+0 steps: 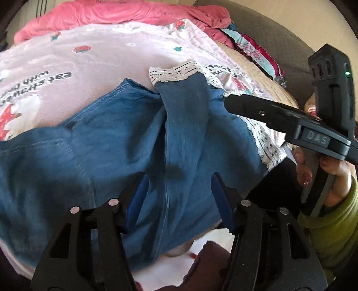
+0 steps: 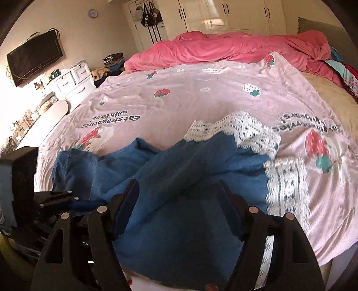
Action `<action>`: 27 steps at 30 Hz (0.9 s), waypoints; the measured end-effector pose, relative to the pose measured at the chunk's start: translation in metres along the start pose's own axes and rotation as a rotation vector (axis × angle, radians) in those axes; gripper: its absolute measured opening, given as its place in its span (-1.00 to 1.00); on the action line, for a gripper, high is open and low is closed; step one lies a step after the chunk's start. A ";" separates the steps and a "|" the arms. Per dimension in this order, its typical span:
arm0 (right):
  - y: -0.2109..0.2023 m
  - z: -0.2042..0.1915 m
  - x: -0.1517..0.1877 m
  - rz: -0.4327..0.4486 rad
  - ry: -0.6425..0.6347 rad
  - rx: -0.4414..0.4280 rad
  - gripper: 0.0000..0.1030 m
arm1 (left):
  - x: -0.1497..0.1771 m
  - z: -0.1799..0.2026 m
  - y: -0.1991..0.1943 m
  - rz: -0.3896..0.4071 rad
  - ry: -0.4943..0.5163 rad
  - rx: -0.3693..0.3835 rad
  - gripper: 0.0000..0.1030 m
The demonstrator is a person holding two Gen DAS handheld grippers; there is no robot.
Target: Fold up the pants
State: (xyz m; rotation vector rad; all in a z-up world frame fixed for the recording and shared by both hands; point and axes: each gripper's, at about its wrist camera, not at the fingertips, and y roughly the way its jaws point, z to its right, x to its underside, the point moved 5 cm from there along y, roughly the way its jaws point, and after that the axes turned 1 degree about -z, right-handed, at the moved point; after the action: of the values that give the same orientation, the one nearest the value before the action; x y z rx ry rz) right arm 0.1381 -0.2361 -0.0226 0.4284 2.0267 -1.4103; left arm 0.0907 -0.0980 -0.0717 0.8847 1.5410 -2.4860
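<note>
Lying bunched at the near edge of a bed, on a pink strawberry-print sheet (image 2: 201, 100): blue denim pants (image 2: 183, 223), with the legs running away from the cameras and overlapping in loose diagonal folds. Finishing the leg ends with a white lace cuff (image 2: 223, 127), one cuff resting further up the sheet, the other lying nearer and to the right. Holding the left hand-held gripper (image 1: 180, 176) angled down over the left part of the garment, jaws standing spread, with denim lying between the blue-padded fingers (image 1: 139, 192) and draping over their tips; not pinching the cloth, as far as the left wrist view shows. Holding the right hand-held gripper (image 2: 179, 183) likewise angled down over the right part of the pants, jaws spread wide, with a broad fold of denim lying between them and no pad visibly pressing on it. Appearing at the right edge of the left wrist view: a hand (image 1: 335, 174) in an olive-green sleeve (image 1: 335, 223), gripping the handle of the right tool. Lying rumpled along the far side of the bed: a coral-pink duvet (image 2: 223, 47). Standing beyond it: white wardrobe doors (image 2: 223, 13). Hanging on the left wall: a dark television (image 2: 33, 56), above a white drawer unit (image 2: 73, 82).
</note>
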 end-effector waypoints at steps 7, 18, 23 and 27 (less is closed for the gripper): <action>0.020 0.007 -0.031 -0.007 -0.031 0.042 0.37 | -0.013 -0.005 0.025 -0.015 -0.057 0.047 -0.55; 0.097 0.005 -0.073 -0.139 -0.035 0.042 0.36 | -0.005 0.024 0.025 0.057 0.004 0.254 -0.73; 0.139 0.002 -0.083 -0.238 -0.081 0.147 0.36 | -0.002 0.036 0.026 0.066 0.051 0.235 -0.73; 0.167 0.006 -0.079 -0.298 -0.105 0.207 0.22 | -0.003 0.034 0.025 0.073 0.039 0.232 -0.73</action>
State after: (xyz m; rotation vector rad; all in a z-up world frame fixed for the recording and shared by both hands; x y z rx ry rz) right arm 0.2970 -0.1721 -0.0929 0.1359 1.9242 -1.7934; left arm 0.0877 -0.1402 -0.0791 1.0068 1.2230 -2.6459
